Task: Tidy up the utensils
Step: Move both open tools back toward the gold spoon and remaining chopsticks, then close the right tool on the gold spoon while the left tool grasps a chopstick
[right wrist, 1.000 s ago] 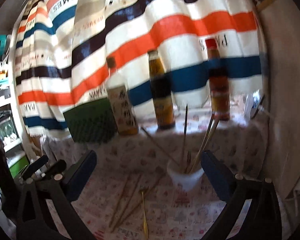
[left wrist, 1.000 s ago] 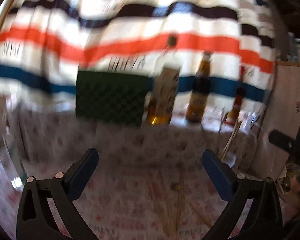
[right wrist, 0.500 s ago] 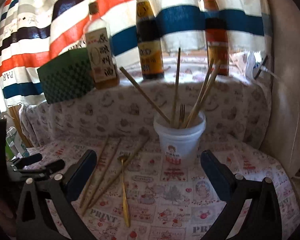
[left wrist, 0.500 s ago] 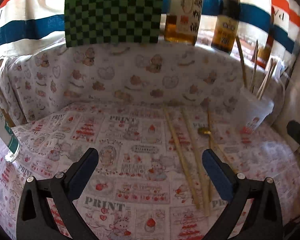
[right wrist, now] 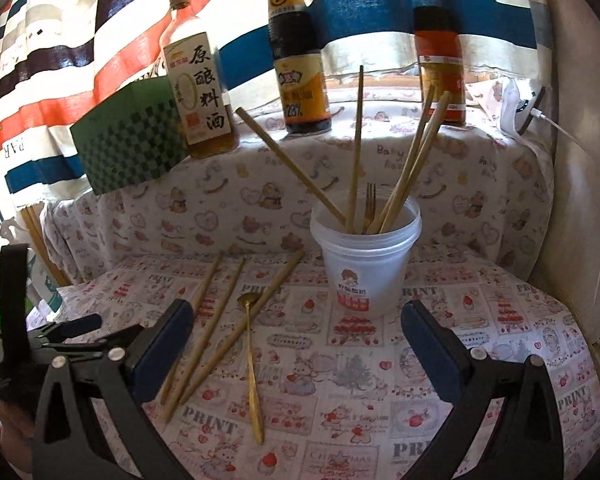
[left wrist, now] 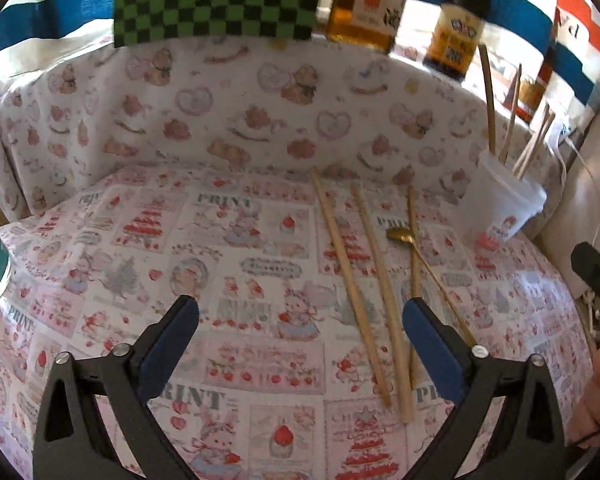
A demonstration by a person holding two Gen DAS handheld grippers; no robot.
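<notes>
Near the tablecloth's (right wrist: 440,380) back edge, chopsticks (right wrist: 216,320) and what looks like a spoon (right wrist: 252,360) lie beside the cup (right wrist: 366,276); left gripper (left wrist: 300,320) and right gripper (right wrist: 296,320) hover with jaws apart, empty.

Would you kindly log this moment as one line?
left gripper: open | right gripper: open | chopsticks, spoon: on table | cup: holds utensils

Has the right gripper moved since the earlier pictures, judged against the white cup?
Yes. The right gripper, jaws open, has tilted down and come closer: the white cup now sits higher and larger in its view.
</notes>
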